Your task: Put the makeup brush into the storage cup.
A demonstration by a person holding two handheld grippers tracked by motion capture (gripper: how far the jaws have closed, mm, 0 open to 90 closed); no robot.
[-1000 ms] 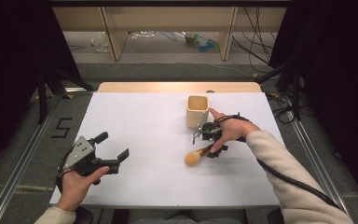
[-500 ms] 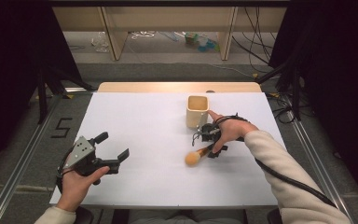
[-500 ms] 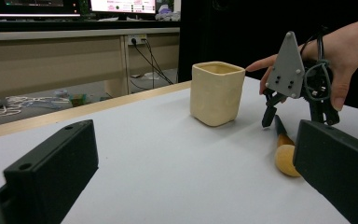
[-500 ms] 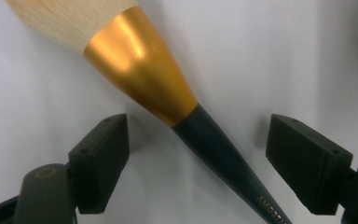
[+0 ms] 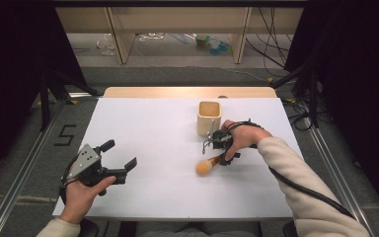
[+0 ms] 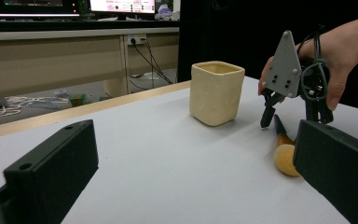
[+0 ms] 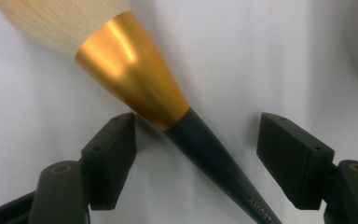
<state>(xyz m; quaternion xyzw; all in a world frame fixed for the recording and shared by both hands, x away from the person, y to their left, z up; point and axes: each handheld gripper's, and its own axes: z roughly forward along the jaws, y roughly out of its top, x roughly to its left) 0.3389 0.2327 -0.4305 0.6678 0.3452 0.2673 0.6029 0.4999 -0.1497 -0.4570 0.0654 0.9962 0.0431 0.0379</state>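
A makeup brush (image 5: pixel 206 167) with a pale round head, gold ferrule (image 7: pixel 133 70) and black handle lies flat on the white table (image 5: pixel 153 128), just in front of a cream square cup (image 5: pixel 209 117). My right gripper (image 5: pixel 224 158) points down over the handle. Its jaws have just been closing, and the handle lies between them. One pad (image 7: pixel 112 149) is next to the ferrule, while the other pad (image 7: pixel 291 158) stands apart from the handle. My left gripper (image 5: pixel 120 154) rests open near the front left with nothing between its jaws. The left gripper view takes in the cup (image 6: pixel 216 93), the brush (image 6: pixel 285 158) and the right gripper (image 6: pixel 293 122).
The cup stands upright close behind the right hand. A wooden strip (image 5: pixel 187 92) edges the table's far side, with shelving legs and cables on the floor beyond. Metal rails (image 5: pixel 24 163) run along both sides of the table.
The right gripper's jaws have drawn a little closer around the brush handle. Both hands and the brush stay where they were.
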